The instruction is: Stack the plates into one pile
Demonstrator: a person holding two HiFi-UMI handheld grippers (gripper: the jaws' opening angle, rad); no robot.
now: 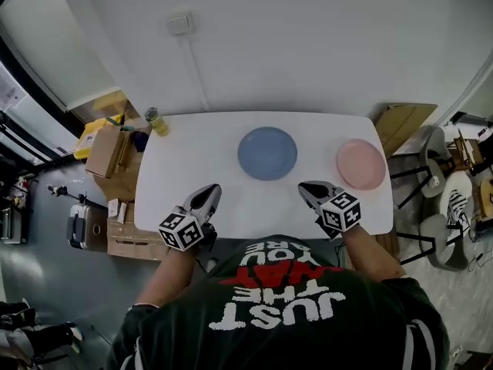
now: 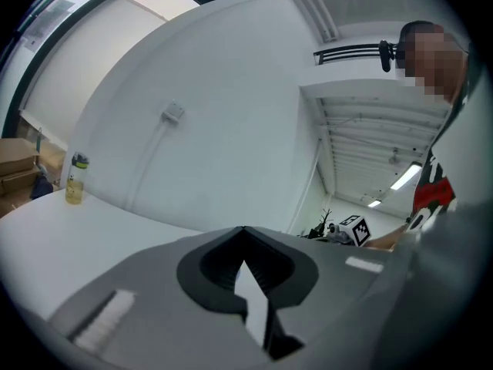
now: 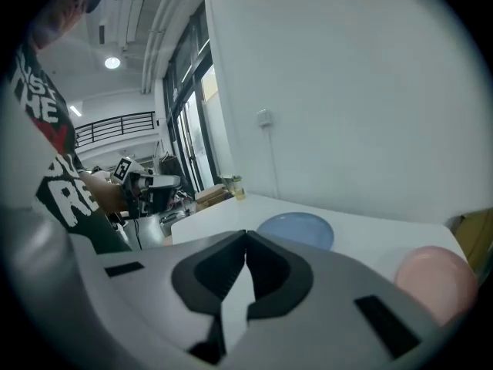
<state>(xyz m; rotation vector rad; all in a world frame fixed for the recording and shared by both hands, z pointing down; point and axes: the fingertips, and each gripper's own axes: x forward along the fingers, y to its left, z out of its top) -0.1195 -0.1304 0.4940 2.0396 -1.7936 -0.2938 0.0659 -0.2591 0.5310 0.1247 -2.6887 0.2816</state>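
Both tongs hover over the near edge of the white worktop, well apart from each other, and both are clenched with nothing between the jaws. The left tongs have their tips pressed together on empty air, and so do the right tongs. The blue plate lies flat on the worktop ahead of the two tongs and roughly between them, nearer the right ones. The pink plate lies ahead of the right tongs and out to their right, close to the worktop's right end, apart from the blue plate. Far ahead of the left tongs and off to their left, a small bottle stands upright at the worktop's corner.
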